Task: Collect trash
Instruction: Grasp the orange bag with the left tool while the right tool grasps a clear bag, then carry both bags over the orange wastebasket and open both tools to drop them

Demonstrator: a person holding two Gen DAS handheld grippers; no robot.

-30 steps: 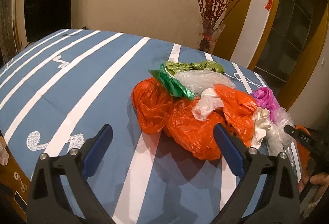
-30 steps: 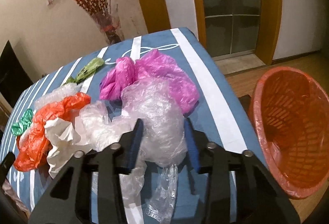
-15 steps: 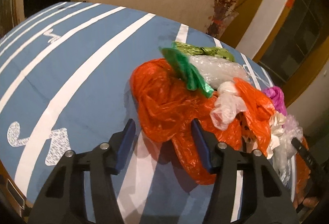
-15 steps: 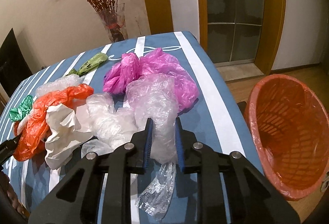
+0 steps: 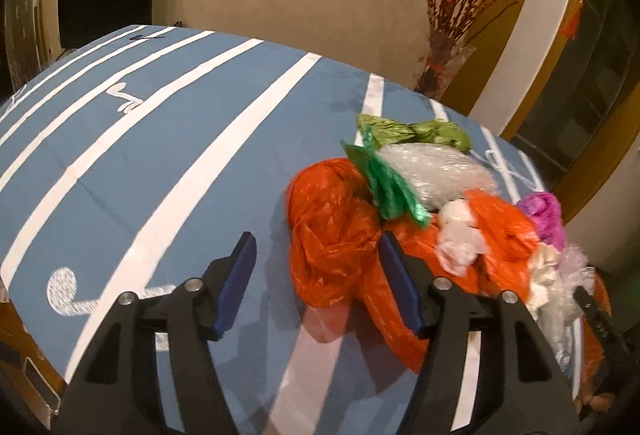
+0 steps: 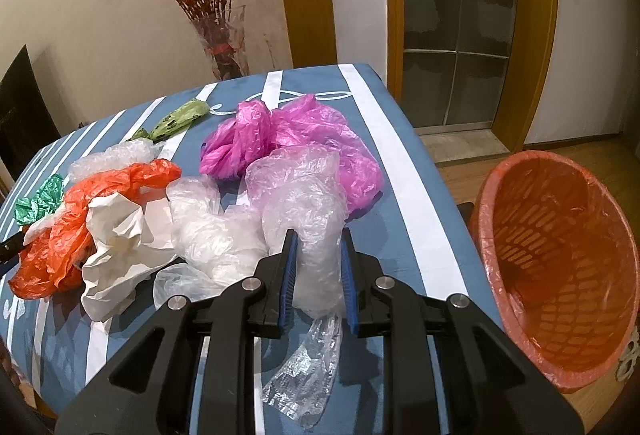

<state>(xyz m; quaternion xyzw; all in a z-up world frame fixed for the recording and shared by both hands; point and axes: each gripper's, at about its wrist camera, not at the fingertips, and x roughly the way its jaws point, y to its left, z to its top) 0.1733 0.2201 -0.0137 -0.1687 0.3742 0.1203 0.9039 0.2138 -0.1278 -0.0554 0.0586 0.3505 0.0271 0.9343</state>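
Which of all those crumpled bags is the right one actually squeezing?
The clear, see-through bag: it alone sits pinched in the right hand-held gripper; pink and orange bags lie untouched.

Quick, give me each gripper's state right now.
Left gripper: jaws opening, orange bag between them, not clamped.
Right gripper: shut on the clear plastic bag.

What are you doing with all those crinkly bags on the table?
A person is tidying up trash with tongs in each hand. The right tongs are pinched on a clear plastic bag, with the orange bin waiting beside the table. The left tongs are opening, with part of the orange bag between their jaws, though I can't tell if they grip it. Pink, white and green bags lie on the blue striped cloth.
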